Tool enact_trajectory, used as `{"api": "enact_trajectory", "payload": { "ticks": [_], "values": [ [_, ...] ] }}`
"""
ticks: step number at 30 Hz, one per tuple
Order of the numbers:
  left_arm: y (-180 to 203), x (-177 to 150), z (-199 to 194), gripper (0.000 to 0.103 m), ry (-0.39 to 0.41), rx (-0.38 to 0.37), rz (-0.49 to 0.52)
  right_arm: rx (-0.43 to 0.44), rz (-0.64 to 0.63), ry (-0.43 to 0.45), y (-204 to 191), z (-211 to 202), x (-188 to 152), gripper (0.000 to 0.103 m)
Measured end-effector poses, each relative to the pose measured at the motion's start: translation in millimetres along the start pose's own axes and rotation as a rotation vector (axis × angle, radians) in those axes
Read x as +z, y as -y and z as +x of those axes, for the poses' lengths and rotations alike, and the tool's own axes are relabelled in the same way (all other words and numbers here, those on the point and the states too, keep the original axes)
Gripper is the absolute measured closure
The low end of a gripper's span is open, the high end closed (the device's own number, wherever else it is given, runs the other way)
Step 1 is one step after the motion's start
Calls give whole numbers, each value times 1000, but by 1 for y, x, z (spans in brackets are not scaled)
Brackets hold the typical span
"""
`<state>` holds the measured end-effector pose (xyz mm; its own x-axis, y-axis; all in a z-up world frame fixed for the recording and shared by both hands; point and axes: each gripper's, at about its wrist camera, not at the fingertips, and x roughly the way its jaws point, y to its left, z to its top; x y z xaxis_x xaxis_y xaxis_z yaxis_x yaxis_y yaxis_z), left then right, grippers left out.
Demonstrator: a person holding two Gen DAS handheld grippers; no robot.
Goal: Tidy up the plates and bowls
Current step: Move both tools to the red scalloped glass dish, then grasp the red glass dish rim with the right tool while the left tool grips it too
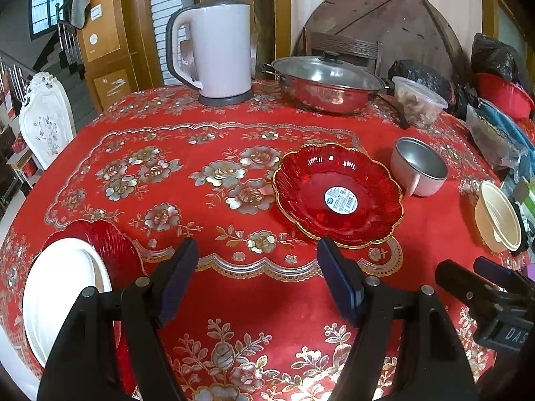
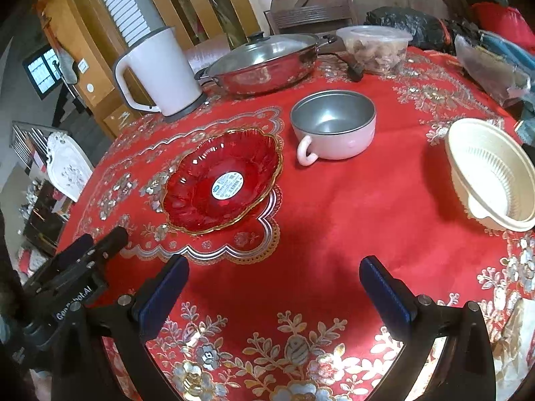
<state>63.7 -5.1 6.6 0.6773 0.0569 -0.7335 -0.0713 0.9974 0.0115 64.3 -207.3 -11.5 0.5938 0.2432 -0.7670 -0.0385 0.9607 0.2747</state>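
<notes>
- The left gripper [image 1: 257, 250] is hovering over the bench [image 1: 267, 294] with its jaws standing wide apart and nothing between them.
- The right gripper [image 2: 272, 269] is likewise hanging above the red cloth with its jaws spread and empty; it is showing at the right edge of the left wrist view.
- A red glass plate [image 1: 337, 197] with a gold scalloped rim and a round sticker in its middle is sitting flat on the bench, ahead of both grippers.
- A pink bowl [image 2: 334, 130] with a metal inside and a small handle is standing upright just beyond the red glass plate, apart from it.
- A cream plastic bowl [image 2: 491, 173] is lying tilted at the right side of the bench, well apart from the pink bowl.
- A white plate [image 1: 63, 287] is resting on a second red plate [image 1: 110, 244] at the left edge of the bench.
- A white kettle [image 1: 220, 53], a lidded steel pot [image 1: 327, 83] and a clear food tub [image 1: 418, 100] are standing along the far side.
</notes>
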Motion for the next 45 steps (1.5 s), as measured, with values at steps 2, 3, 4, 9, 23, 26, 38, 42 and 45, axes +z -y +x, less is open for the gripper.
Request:
{"api": "enact_trajectory", "payload": {
  "ticks": [2, 3, 4, 9, 23, 26, 38, 42, 45],
  "values": [
    [1, 2, 3, 30, -15, -15, -5, 11, 10, -13, 0, 4, 3, 0],
    [2, 4, 5, 30, -23, -18, -7, 14, 11, -15, 0, 5, 4, 0],
    [3, 5, 7, 30, -28, -18, -5, 16, 10, -19, -2, 8, 6, 0],
    [11, 11, 13, 30, -37, -8, 12, 23, 14, -32, -5, 16, 15, 0],
    [18, 32, 41, 30, -63, 74, 31, -10, 1, -34, -3, 34, 33, 0],
    [15, 34, 50, 30, -78, 86, 22, -18, -5, -50, -4, 40, 37, 0],
    [15, 50, 77, 30, -127, 60, -15, 12, -16, -86, -9, 61, 60, 9],
    [19, 52, 87, 30, -155, 21, -17, 48, 26, -99, -1, 68, 63, 15],
    [18, 52, 96, 30, -185, -16, -43, 64, 34, -112, 1, 72, 63, 30]
  ]
}}
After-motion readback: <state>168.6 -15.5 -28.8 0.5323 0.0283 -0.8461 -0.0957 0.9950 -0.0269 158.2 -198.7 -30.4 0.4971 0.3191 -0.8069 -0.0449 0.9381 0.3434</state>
